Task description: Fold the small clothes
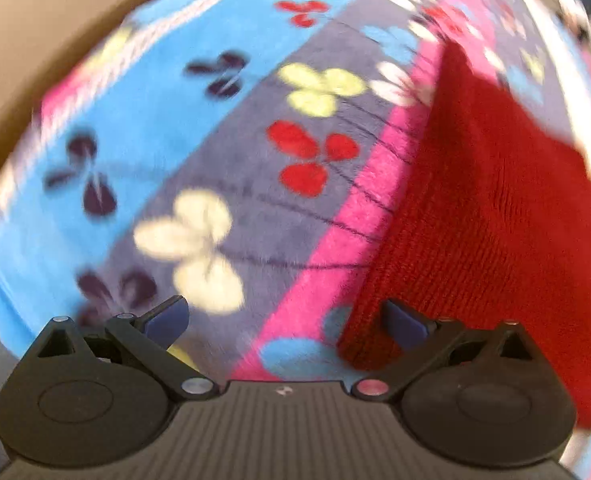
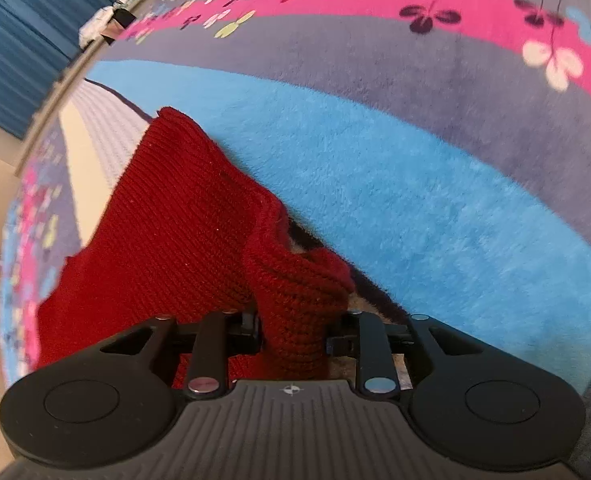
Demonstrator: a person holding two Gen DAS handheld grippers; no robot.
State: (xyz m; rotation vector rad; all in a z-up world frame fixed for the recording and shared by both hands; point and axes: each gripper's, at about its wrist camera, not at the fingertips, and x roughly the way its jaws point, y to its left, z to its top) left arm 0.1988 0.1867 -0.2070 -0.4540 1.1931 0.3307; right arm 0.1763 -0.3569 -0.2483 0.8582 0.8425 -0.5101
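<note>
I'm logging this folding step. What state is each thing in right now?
Left gripper: open, holding nothing, its right finger at the edge of the red knit garment.
Right gripper: shut on a bunched fold of the garment.
Red knit garment: partly lifted at the pinched end, the rest draped on the blanket.
Flowered blanket: spread flat under the garment.

No readable text, labels, brands or numbers anywhere in either view.

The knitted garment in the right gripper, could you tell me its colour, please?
Plain deep red knitted garment, clearest in the right wrist view.
</note>
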